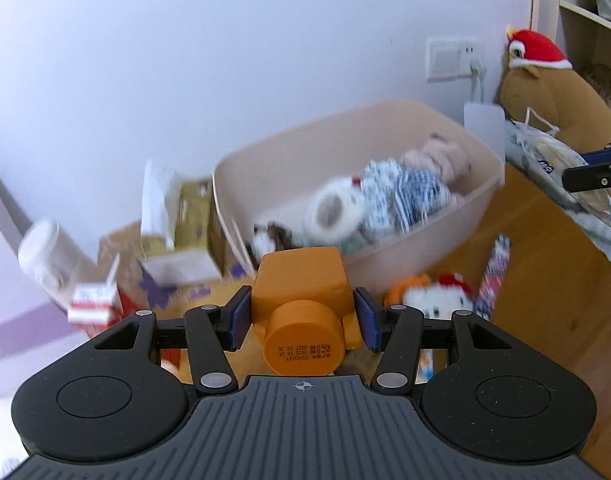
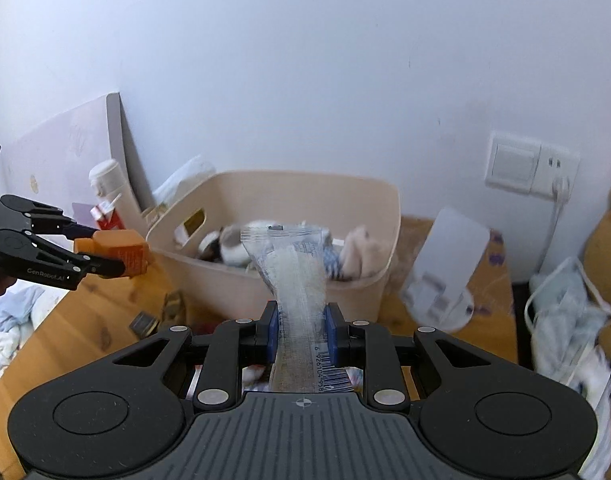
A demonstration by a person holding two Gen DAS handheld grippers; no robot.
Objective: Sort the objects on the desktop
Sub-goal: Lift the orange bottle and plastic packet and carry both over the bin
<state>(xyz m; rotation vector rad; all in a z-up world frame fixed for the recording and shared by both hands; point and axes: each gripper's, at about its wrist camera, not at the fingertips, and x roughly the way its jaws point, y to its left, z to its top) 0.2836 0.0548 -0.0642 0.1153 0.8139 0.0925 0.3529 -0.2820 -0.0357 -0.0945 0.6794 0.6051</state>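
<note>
Both views are lit by soft, cool, even daylight; its source lies outside them. The pale wall (image 2: 305,60) behind the beige bin (image 1: 445,216) takes a bluish cast and shows no hard shadows or glare. Motion blur smears the soft toys (image 1: 385,200) inside the bin and the boxes (image 1: 185,232) left of it in the left wrist view. In the right wrist view the white stand (image 2: 445,272) right of the bin is smeared too. Close to each lens, the orange bottle (image 1: 301,312) and the clear packet (image 2: 301,292) are sharp, their print readable. Fisheye distortion bends the wall and table edge, and dark vignetting rounds the corners far from the bin.
</note>
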